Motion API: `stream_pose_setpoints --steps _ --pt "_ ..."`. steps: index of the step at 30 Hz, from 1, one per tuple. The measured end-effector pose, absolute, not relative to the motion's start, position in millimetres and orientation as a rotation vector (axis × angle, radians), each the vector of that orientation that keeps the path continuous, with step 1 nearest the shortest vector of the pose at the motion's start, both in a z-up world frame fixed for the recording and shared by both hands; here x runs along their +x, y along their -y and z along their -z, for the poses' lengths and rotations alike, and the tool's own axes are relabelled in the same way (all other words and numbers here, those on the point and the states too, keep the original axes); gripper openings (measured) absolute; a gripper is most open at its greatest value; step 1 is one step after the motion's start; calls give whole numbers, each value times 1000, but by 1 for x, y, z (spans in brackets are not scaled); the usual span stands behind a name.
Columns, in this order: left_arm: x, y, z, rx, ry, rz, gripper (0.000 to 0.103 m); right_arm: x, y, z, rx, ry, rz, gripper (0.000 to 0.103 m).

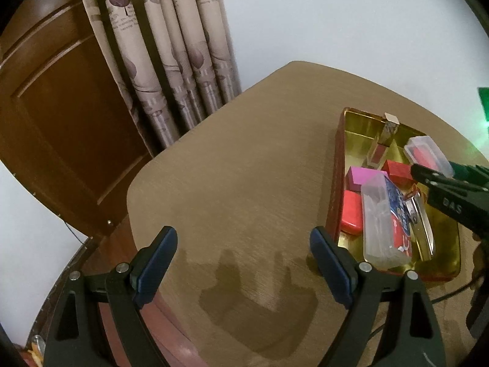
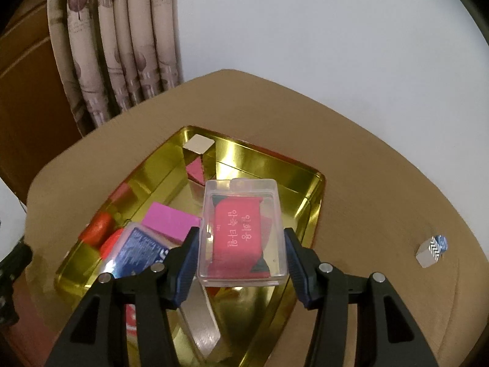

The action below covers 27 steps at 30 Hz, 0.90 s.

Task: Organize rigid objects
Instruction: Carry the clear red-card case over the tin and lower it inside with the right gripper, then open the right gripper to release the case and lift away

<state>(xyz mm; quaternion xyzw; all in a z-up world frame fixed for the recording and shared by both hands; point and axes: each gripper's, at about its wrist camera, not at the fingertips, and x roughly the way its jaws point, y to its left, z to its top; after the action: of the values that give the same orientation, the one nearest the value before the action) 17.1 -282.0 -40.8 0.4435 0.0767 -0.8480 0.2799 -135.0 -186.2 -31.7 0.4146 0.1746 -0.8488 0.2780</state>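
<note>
A patterned curtain (image 1: 171, 61) hangs beside a brown wooden door (image 1: 61, 116) (panelled), behind them a white wall (image 2: 305, 30).

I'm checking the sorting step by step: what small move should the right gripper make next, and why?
Probably lower and release. The right gripper clamps the clear plastic case with the red insert above the gold metal tin, which already holds the other items, so setting it onto the bare floor near the far wall looks fitting.
</note>
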Motion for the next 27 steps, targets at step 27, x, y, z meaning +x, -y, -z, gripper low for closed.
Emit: stream_pose_setpoints --steps 27 --pt "14 280 45 1211 -221 2284 87 -136 187 41 1159 -436 2238 64"
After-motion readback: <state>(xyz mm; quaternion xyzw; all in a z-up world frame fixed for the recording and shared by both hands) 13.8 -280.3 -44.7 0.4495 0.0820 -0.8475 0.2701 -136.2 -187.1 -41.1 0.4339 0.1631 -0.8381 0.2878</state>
